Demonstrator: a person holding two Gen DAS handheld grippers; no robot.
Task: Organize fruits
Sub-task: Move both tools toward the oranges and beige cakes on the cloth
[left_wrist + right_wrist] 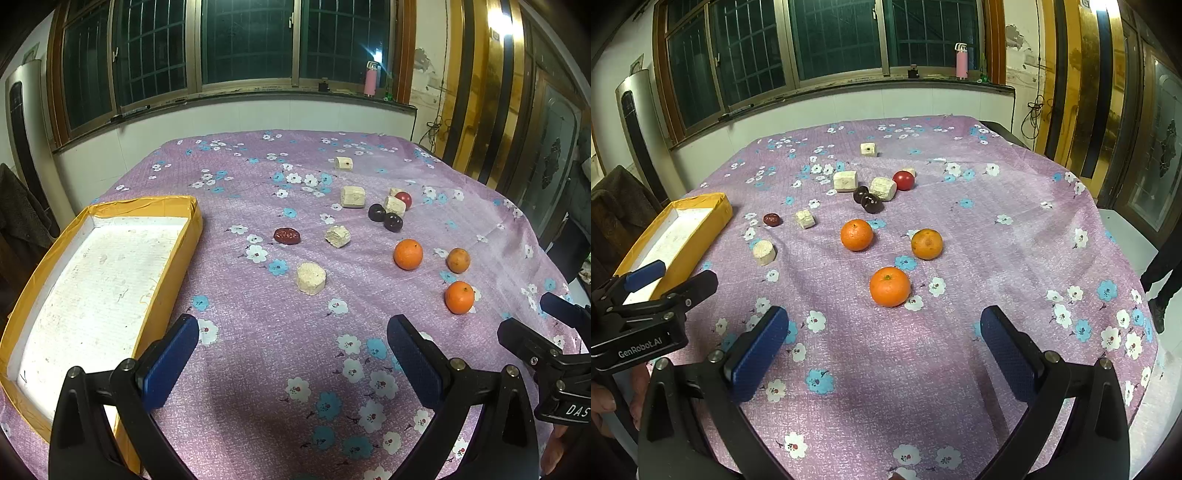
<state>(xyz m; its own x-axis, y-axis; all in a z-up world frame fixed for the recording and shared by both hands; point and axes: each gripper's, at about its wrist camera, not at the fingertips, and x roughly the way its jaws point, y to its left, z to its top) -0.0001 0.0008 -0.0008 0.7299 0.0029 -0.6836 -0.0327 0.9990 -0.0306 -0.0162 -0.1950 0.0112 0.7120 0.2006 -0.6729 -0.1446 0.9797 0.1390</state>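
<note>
On the floral-clothed bench, three oranges, dark plums, a red fruit and what may be a date lie scattered among pale chunks. Both the left hand-held gripper and right hand-held gripper gape wide, empty. Round fruit could roll from a glancing pinch; chunks could be boxed by mistake in the yellow box.

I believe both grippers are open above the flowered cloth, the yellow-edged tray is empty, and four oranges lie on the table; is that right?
Not quite: there are three oranges, not four, as the right wrist view shows: one nearest, one further left and a duller one to the right. The rest holds: the left gripper and right gripper are open over the cloth, and the tray is empty.
</note>
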